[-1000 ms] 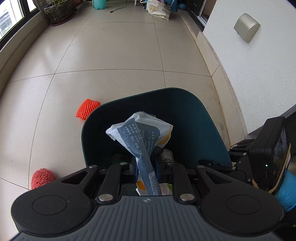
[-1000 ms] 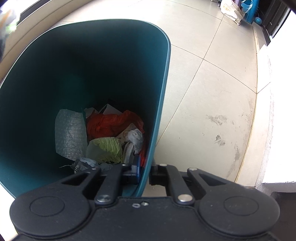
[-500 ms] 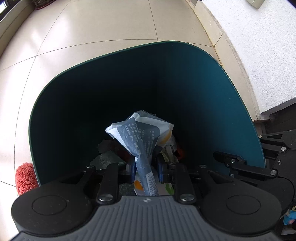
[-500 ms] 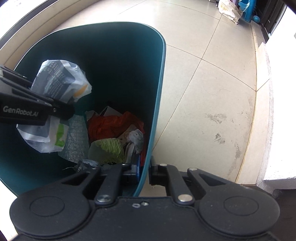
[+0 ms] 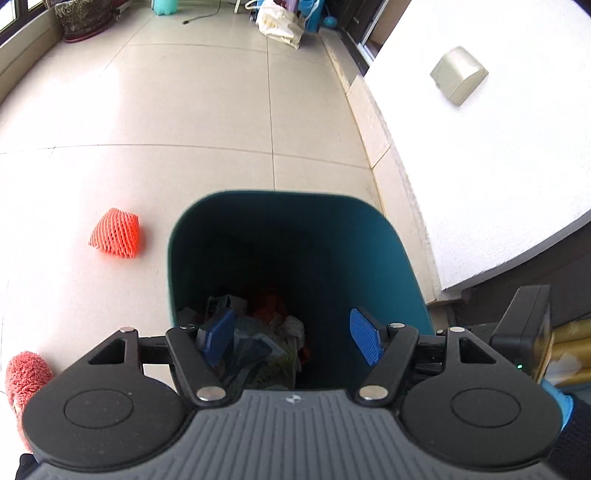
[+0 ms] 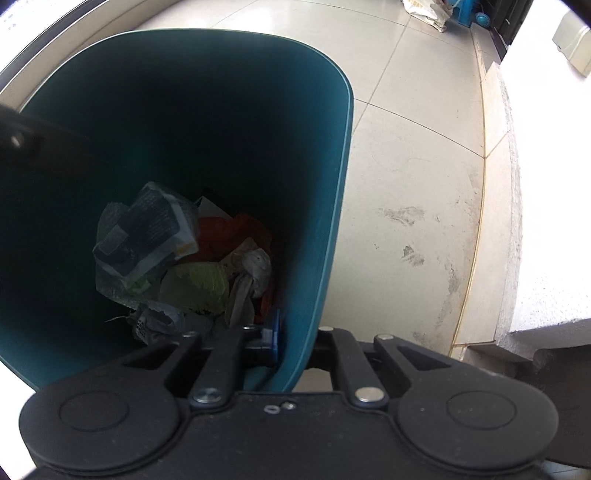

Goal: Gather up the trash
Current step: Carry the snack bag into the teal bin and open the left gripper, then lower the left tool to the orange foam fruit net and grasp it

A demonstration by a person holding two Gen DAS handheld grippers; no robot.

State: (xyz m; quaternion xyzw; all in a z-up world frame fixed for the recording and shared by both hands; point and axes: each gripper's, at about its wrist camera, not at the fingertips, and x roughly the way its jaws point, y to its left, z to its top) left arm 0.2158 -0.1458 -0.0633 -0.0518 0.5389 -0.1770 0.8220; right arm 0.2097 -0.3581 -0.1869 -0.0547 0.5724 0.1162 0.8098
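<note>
Pale tiled floor [image 5: 207, 110] by a white wall; one teal bin [image 5: 402, 266] stands near the wall-side edge. Left gripper [image 5: 291, 338] above the bin mouth, jaws opening with nothing between them; right gripper [image 6: 295, 336] clamped on the bin's rim. One crumpled wrapper [image 6: 147, 236] lies atop the trash inside, below the left gripper; one orange foam net [image 5: 116, 238] and one red fuzzy item [image 5: 24, 373] lie on the floor beside the bin.

Plant pot [image 5: 83, 20] (far corner), cloth bag [image 5: 279, 24], wall box [image 5: 459, 75].
</note>
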